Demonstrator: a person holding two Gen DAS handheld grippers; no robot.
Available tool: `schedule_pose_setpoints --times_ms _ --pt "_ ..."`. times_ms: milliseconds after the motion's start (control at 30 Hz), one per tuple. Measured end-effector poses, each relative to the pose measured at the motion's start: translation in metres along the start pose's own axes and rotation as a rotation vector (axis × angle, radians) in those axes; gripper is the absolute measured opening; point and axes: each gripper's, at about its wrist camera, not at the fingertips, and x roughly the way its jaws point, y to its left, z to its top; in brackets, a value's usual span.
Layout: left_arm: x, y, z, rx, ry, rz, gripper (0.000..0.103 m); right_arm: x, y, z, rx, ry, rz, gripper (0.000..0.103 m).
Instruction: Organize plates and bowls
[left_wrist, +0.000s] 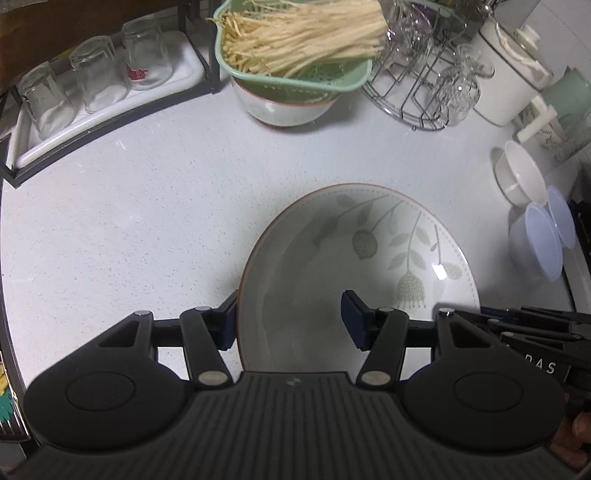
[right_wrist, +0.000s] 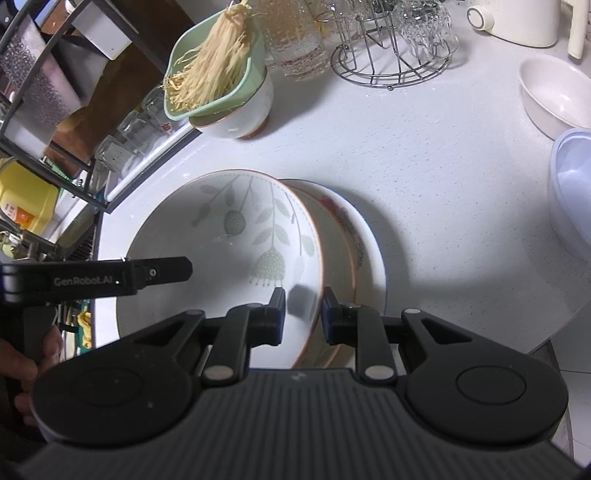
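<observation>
Right wrist view gives me the clearest read: my right hand-held gripper (right_wrist: 303, 314) is clenched on the near rim of the leaf-patterned bowl (right_wrist: 236, 236), one pad inside the wall and the other outside it. That bowl is tilted and sits in a flower-printed bowl (right_wrist: 364, 236) that rests on the white speckled worktop (right_wrist: 443, 166). From the left wrist camera, my left hand-held gripper (left_wrist: 290, 319) stands released, its jaws straddling the opposite rim of the leaf-patterned bowl (left_wrist: 369, 240), one finger outside the wall and one over the inside, neither pad pressing on it as far as I can see. At the left edge of the right wrist view I can see that same left tool, held in a hand (right_wrist: 33, 354) and reaching over the bowl. Farther back on the worktop, a green colander (left_wrist: 295, 74) of pale enoki mushrooms (left_wrist: 303, 33) sits in a white bowl (left_wrist: 288, 107). Beside it stands a wire rack (left_wrist: 417, 99) hung with glassware, and to the left a tray (left_wrist: 110, 110) carries upturned drinking glasses (left_wrist: 99, 77). Off to the right lie a plain white bowl (right_wrist: 554, 96) and a pale blue container (right_wrist: 572, 192), well apart from the stack I am holding.
</observation>
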Motion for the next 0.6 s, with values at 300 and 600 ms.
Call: schedule_pose_setpoints --times_ms 300,600 --pt "0.008 -0.002 0.004 -0.014 0.008 0.033 0.06 0.007 -0.002 -0.002 -0.015 0.003 0.001 0.024" --pt "0.019 0.001 0.01 -0.047 0.031 0.03 0.059 0.012 -0.002 0.003 -0.024 0.001 -0.011 0.023"
